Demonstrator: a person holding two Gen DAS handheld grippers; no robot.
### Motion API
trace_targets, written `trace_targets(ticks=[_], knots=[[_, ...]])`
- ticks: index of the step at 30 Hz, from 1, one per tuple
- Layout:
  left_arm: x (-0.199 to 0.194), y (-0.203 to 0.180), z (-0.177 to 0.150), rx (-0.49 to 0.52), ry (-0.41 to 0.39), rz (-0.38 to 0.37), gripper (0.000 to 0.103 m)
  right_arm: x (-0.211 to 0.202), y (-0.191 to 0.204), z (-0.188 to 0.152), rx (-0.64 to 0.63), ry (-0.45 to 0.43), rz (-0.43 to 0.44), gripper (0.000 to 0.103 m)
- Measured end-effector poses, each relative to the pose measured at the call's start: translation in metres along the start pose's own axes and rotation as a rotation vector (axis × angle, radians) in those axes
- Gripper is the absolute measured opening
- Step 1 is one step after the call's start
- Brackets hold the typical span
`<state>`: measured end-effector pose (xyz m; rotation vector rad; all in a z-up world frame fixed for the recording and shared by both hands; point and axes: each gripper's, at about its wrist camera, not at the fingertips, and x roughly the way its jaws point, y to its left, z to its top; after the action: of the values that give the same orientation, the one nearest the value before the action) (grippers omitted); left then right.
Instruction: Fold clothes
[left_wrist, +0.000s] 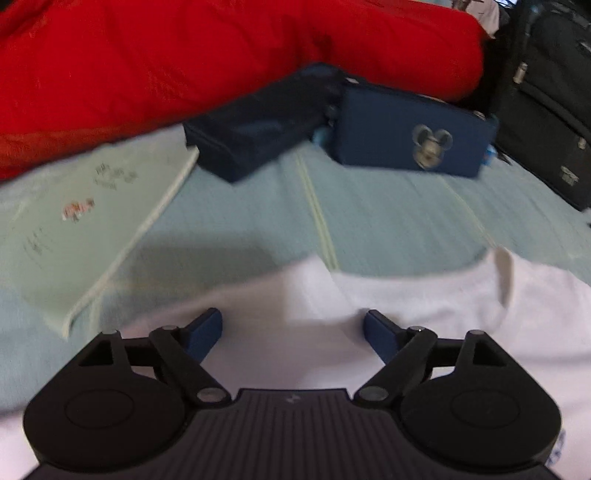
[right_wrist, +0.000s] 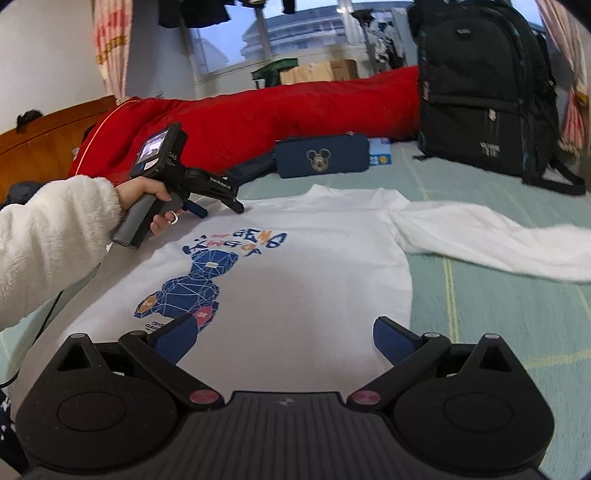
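- The white sweatshirt (right_wrist: 303, 266) lies flat, print side up, on the pale green bed cover (right_wrist: 517, 314). Its body runs from the near edge of the bed toward the red quilt (right_wrist: 295, 107), and one sleeve (right_wrist: 491, 236) stretches out to the right over the cover.
- The left gripper (right_wrist: 218, 206) is held by a hand (right_wrist: 155, 199) in a fluffy white sleeve (right_wrist: 48, 236) at the far left corner of the sweatshirt. In its own view the left gripper's blue fingers (left_wrist: 207, 332) stand wide apart over white cloth, and nothing is clamped between them.
- The right gripper (right_wrist: 284, 339) hangs over the near hem of the sweatshirt; its blue fingers (right_wrist: 177, 336) are also apart, with only flat cloth under the gap.
- Open room: the bed cover is bare to the right of the sweatshirt body, below the sleeve. On the far side, a blue case (right_wrist: 321, 157) with a mouse-head badge and a dark pouch (left_wrist: 258, 122) lie just before the quilt, and a black backpack (right_wrist: 484, 92) stands at the far right corner.
- In the left wrist view a pale green folded cloth (left_wrist: 85, 225) with small prints lies on the left, near the sweatshirt.
- Writing: the print shows a blue faceted bear with letters like "GEMO" and "KING OF", not fully clear. The left gripper's arm reads "GenRobot.AI".
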<state>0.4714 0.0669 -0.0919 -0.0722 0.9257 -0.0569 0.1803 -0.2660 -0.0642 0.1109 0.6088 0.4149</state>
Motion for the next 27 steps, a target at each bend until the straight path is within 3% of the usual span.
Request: trace_targets(ticks=[3,7,10,14,16,18,21,24,27], knots=[[-0.017,-0.001,0.004,-0.006,-0.019,0.024,0.077,-0.005,0.001,0.000,0.008,-0.007,0.005,0.103],[-0.066,-0.001,-0.007,0.067,-0.036,-0.069,0.080,-0.014,0.007,0.001,-0.003,-0.024,0.017,0.103],[-0.095,0.001,-0.028,0.073,0.043,-0.142,0.081,-0.018,0.013,0.000,-0.017,-0.029,0.028,0.103],[-0.097,0.016,-0.058,0.005,0.172,-0.241,0.082,-0.018,0.019,-0.002,-0.020,-0.020,0.038,0.103],[-0.084,0.025,-0.066,-0.009,0.196,-0.181,0.082,-0.017,0.021,-0.004,-0.021,-0.011,0.033,0.103],[-0.074,0.037,-0.064,-0.019,0.145,-0.129,0.080,-0.017,0.022,-0.004,-0.024,-0.006,0.025,0.103],[-0.067,0.061,-0.049,-0.116,0.096,-0.173,0.080,-0.017,0.021,-0.005,-0.033,0.003,-0.001,0.103],[-0.067,0.068,-0.044,-0.115,0.070,-0.035,0.078,-0.018,0.016,-0.005,-0.020,0.003,-0.014,0.103],[-0.088,0.067,-0.049,-0.103,0.032,-0.083,0.079,-0.018,0.015,-0.005,-0.013,0.001,-0.011,0.103]])
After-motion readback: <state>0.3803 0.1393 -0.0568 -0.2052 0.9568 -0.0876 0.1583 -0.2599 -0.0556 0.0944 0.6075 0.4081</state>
